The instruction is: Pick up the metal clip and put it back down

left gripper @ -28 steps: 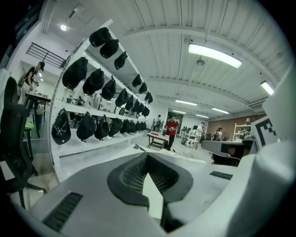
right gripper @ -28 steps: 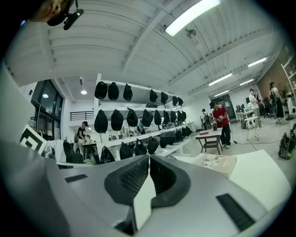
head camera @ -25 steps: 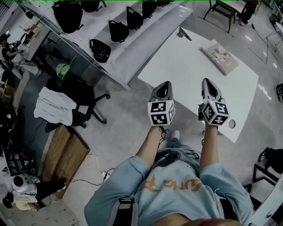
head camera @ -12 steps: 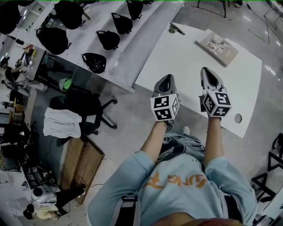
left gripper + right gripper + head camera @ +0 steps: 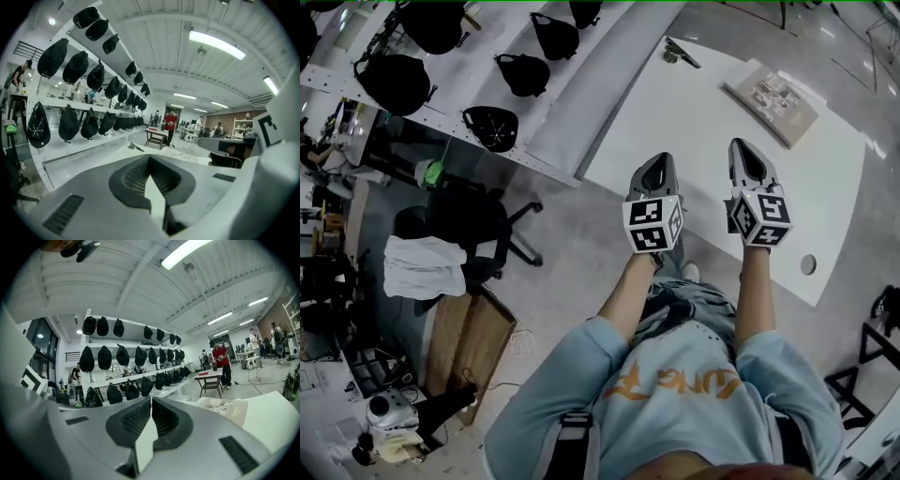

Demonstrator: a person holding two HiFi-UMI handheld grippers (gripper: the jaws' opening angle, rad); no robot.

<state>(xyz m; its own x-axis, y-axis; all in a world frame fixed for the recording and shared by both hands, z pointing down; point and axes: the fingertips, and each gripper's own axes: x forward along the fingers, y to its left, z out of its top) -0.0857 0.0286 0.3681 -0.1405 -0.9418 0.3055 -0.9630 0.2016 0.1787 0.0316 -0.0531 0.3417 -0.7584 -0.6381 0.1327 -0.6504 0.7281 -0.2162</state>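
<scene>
While I hold both tools above the near side of the white table (image 5: pixel 703 131), the left tongs (image 5: pixel 657 161) have their jaws pressed together, and nothing is between them. The right tongs (image 5: pixel 742 147) are also closed and empty, just beside the left ones at three o'clock. The tips of both pairs point away from me, toward twelve o'clock.

The metal clip (image 5: pixel 679 53) lies on the table at its far corner, about twelve o'clock from the left tongs and well apart from both pairs. No jaw touches it. In the left gripper view I see the clip (image 5: pixel 136 147) small, past the closed tips. A flat booklet (image 5: pixel 772 100) lies on the table at one o'clock from the right tongs. A small round hole (image 5: pixel 808 264) is in the table at four o'clock.

At ten o'clock from the left tongs a white rack (image 5: pixel 572 94) carries black caps (image 5: pixel 490 128). Around eight o'clock an office chair (image 5: pixel 478 225) stands on the floor, with a white cloth (image 5: pixel 422 265) on it.
</scene>
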